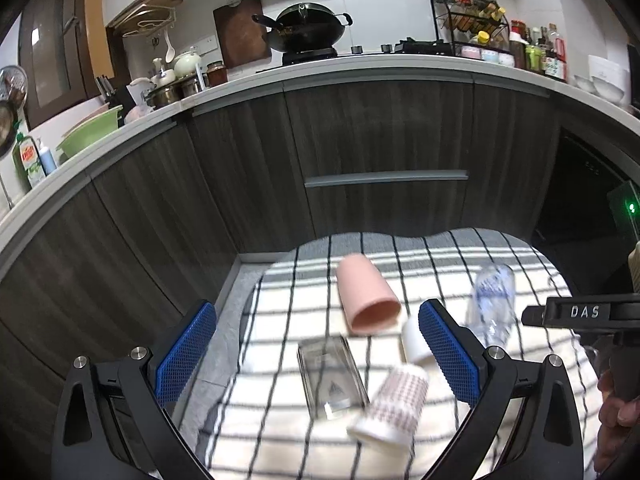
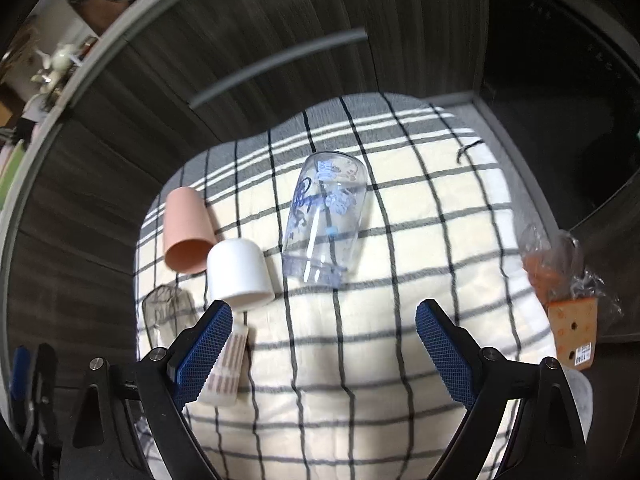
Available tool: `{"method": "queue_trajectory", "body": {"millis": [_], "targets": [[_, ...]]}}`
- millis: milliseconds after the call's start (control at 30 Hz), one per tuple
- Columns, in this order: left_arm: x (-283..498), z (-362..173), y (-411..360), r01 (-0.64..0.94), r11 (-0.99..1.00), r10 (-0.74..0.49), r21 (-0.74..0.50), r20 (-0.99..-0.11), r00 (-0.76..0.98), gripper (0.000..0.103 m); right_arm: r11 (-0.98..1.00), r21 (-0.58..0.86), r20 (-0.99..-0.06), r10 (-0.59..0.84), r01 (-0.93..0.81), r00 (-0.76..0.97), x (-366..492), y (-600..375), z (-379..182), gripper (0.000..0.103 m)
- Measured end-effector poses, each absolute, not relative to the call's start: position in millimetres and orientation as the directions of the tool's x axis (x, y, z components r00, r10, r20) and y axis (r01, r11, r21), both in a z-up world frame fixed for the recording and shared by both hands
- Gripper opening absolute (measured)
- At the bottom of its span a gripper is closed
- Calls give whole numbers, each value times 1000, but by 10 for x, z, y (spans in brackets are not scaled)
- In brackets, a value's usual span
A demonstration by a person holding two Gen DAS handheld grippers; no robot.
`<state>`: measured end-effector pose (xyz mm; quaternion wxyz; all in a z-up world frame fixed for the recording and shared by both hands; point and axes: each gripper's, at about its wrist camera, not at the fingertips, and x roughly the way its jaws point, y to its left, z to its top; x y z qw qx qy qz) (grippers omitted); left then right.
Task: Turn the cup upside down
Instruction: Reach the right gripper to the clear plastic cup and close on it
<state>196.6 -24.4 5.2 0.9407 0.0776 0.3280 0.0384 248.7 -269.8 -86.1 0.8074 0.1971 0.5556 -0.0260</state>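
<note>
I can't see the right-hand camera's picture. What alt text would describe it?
An open right gripper with blue pads hovers over a checked cloth strewn with cups: a clear printed glass, a white cup and a pink cup all lie on their sides. Dark wood cabinet fronts stand behind.

The left gripper (image 1: 318, 340) is held with its jaws spread wide and nothing between them. Its two blue pads (image 1: 185, 354) face each other from far apart. The right gripper (image 2: 324, 344) is also wide open and holds nothing; its blue pads (image 2: 444, 354) stand well apart. In the left wrist view, the black body of the right gripper shows at the right edge, and a hand (image 1: 618, 408) grips its handle from below.
</note>
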Motion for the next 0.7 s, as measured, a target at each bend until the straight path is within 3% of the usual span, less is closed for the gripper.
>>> {"method": "queue_trajectory", "body": {"millis": [367, 700], "targets": [[2818, -199, -291, -27, 983, 141, 180, -657, 741, 103, 902, 250, -962, 189, 352, 199, 3422, -2822, -1325, 93], [3153, -466, -193, -52, 984, 155, 171, -676, 721, 103, 891, 219, -975, 190, 397, 112, 3772, -2780, -1732, 93]]}}
